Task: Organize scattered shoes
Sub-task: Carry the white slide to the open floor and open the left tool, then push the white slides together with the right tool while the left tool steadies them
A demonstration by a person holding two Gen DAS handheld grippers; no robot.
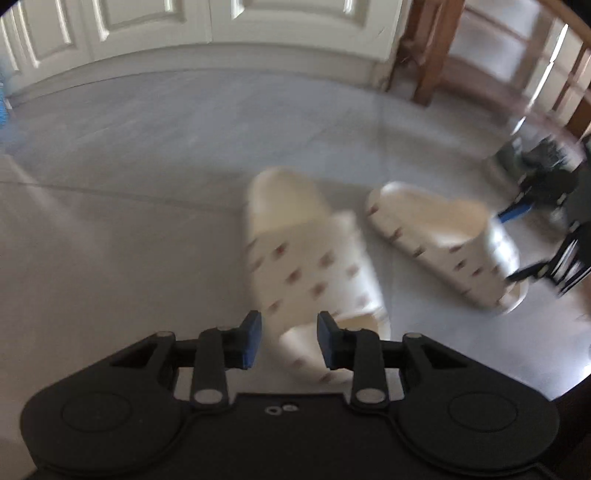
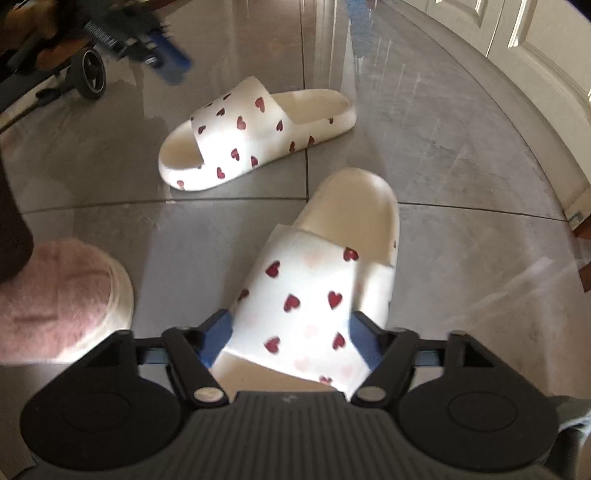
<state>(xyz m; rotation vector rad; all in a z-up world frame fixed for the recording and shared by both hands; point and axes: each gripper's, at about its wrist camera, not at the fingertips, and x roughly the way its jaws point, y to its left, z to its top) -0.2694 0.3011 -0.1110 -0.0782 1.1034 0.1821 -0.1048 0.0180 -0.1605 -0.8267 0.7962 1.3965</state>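
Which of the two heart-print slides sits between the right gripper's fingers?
The nearer slide, its strap flanked by the right gripper. The other slide lies farther off on the tiled floor, apart from both grippers.

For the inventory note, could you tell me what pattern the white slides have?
The slides have dark red hearts on white, clearest in the right wrist view.

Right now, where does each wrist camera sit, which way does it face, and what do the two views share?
Left wrist: on the left gripper, tilted down at the floor, two slides and white doors; its open jaws show, and the right gripper at the right edge.
Right wrist: on the right gripper, tilted down; its jaws straddle the near slide; left gripper top left.
Shared: both slides, both grippers.
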